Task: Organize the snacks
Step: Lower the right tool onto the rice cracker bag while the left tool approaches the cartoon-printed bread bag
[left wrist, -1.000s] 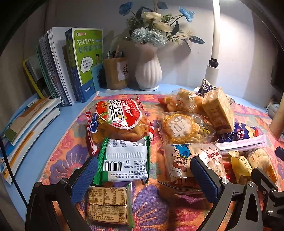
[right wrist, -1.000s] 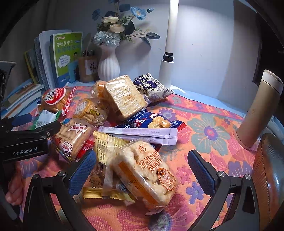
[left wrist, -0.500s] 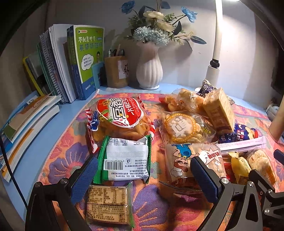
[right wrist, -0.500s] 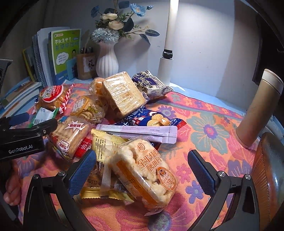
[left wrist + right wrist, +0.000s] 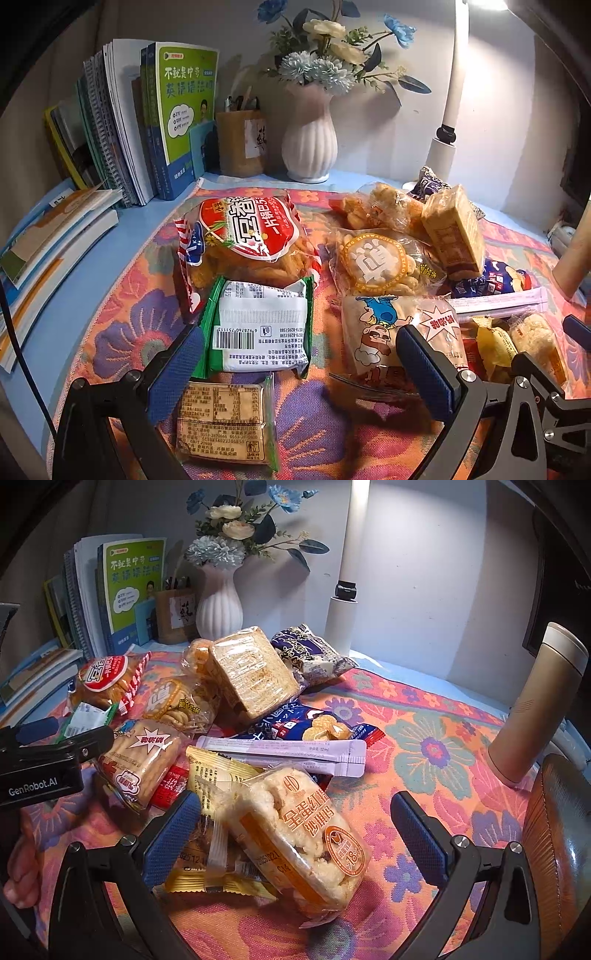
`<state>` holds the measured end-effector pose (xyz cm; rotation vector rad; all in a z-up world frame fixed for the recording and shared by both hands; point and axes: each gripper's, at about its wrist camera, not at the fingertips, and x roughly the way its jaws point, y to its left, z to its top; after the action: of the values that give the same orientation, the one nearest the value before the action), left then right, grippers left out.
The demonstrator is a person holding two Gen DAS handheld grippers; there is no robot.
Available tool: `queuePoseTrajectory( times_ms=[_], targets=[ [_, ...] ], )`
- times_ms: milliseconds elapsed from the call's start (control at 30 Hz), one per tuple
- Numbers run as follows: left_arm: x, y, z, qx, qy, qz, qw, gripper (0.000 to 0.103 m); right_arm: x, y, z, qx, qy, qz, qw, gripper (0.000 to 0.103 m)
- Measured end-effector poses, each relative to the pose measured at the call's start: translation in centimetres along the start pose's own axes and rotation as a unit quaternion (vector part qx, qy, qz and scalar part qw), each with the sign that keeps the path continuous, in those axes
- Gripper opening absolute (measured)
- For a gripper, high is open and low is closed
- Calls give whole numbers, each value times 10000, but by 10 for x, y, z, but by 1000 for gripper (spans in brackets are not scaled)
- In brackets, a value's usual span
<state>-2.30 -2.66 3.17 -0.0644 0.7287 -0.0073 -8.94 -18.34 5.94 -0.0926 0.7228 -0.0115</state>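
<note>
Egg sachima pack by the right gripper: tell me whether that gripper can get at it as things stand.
Probably yes. The right gripper is open with the egg sachima pack lying between its fingers, on top of the yellow packets, nothing covering it.

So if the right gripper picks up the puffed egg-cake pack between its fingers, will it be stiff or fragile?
The egg-cake pack probably weighs little: its blocks look airy. It likely crushes under a hard squeeze. Its glossy film may slip, and it rests tilted on a yellow packet.

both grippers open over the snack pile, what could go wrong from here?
1. The right gripper is open around the egg crisp pack, which lies on the yellow packet; closing may catch both.
2. The left gripper straddles the green-edged packet overlapping the red bag; lifting could drag that bag.
</note>
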Motion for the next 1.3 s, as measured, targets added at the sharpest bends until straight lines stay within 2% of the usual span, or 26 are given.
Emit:
queuePoseTrajectory(
  times_ms=[900,1300],
  targets=[
    [2,4,0,-117,65,-114,9998,103,1,0,0,-8,18,-24,10000,103],
    [2,7,-1,-136,85,-95,9998,103,-2,0,0,-1,-50,-191,9998,103]
  ],
)
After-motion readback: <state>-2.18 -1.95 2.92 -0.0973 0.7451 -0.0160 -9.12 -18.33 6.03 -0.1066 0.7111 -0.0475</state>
